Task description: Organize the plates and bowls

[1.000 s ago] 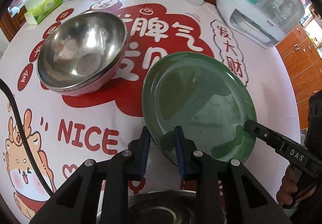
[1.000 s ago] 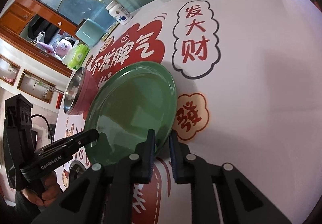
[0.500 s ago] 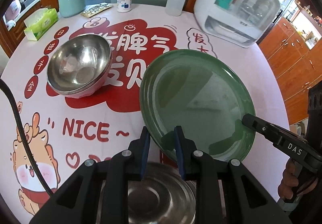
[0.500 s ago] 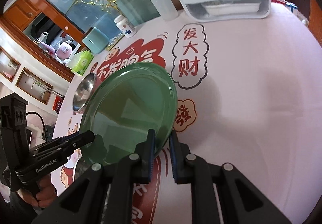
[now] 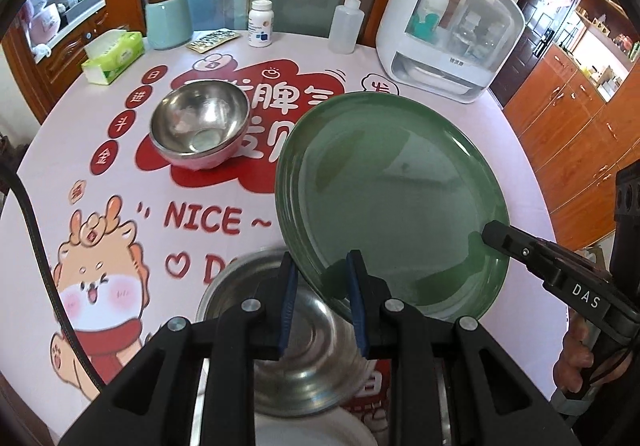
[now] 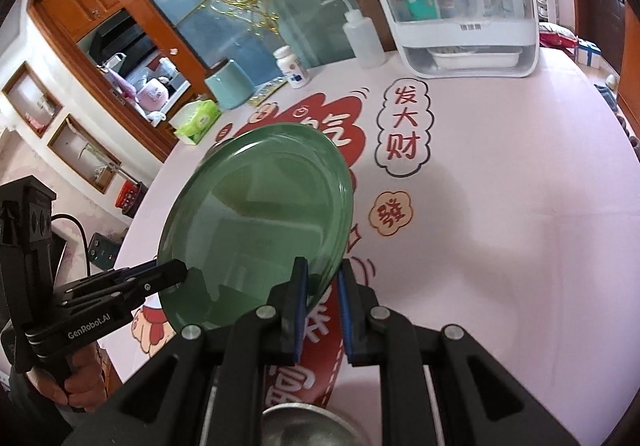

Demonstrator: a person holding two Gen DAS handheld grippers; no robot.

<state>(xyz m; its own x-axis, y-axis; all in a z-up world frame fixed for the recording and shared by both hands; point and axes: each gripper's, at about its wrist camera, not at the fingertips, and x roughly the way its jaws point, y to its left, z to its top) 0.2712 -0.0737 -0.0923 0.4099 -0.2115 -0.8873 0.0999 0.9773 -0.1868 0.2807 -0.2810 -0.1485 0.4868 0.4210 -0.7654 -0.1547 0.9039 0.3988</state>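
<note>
A large green plate (image 5: 392,197) hangs in the air above the table, held by both grippers. My left gripper (image 5: 320,274) is shut on its near left rim. My right gripper (image 6: 322,280) is shut on the opposite rim of the green plate (image 6: 256,230), and it shows in the left wrist view as a black arm (image 5: 532,254) at the plate's right edge. A steel bowl with a pink outside (image 5: 200,123) stands on the table at the far left. Another steel bowl (image 5: 304,334) lies right below the left gripper, with a white plate rim (image 5: 312,430) under it.
The round table has a pink printed cloth (image 5: 192,217). At its far edge stand a white cabinet with bottles (image 5: 448,29), a squeeze bottle (image 5: 346,25), a pill bottle (image 5: 261,23), a teal canister (image 5: 168,19) and a tissue pack (image 5: 114,55). Wooden cupboards (image 5: 572,117) are at the right.
Both grippers have risen with the green plate, lifting it off the table. The table and far bowl look smaller, and the near steel bowl has come into view below the left gripper.
</note>
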